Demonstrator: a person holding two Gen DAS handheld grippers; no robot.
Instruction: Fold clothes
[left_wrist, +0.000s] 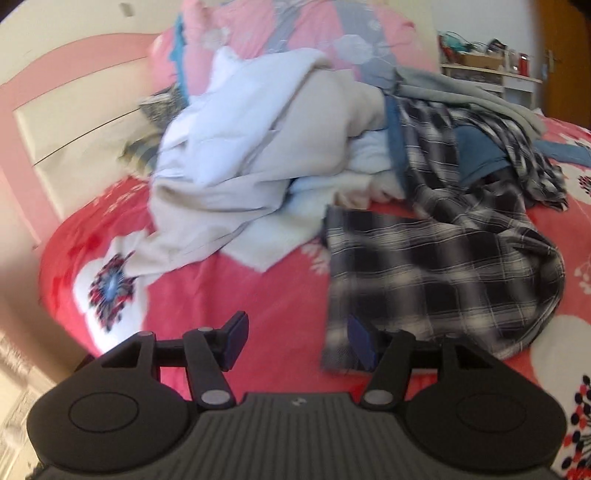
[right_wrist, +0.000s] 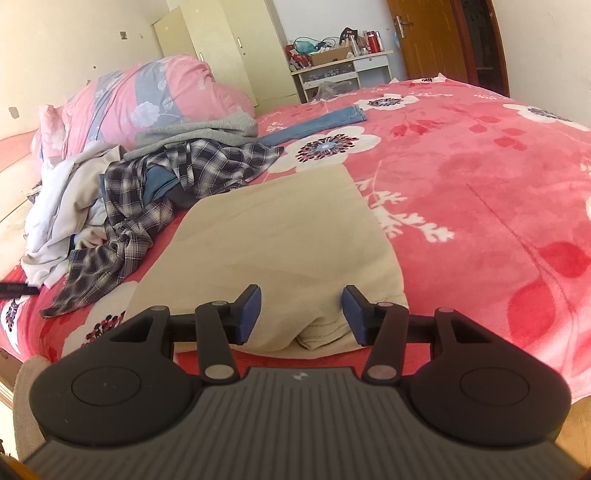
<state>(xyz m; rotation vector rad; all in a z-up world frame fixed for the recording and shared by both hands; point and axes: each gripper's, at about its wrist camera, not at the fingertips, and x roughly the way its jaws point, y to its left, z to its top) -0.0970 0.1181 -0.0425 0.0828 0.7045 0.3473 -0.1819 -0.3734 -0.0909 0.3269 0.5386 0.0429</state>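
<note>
A pink floral bed (right_wrist: 461, 177) holds a heap of clothes (left_wrist: 266, 147) near the headboard. The left gripper (left_wrist: 297, 341) hovers with fingers spread, grasping nothing, beside a plaid shirt (left_wrist: 436, 273). The right gripper (right_wrist: 301, 314) has its fingers apart astride the near edge of a folded beige cloth (right_wrist: 273, 236), not pinching it.

We've got bright daylight in both views, soft shadows only. Left wrist pic is motion-smeared, esp. the black-and-white plaid shirt (left_wrist: 443, 280) and heaped white garments (left_wrist: 258, 155). Right wrist pic's sharp; red floral fleece blanket (right_wrist: 480, 192) glares slightly. Fisheye bends edges.
</note>
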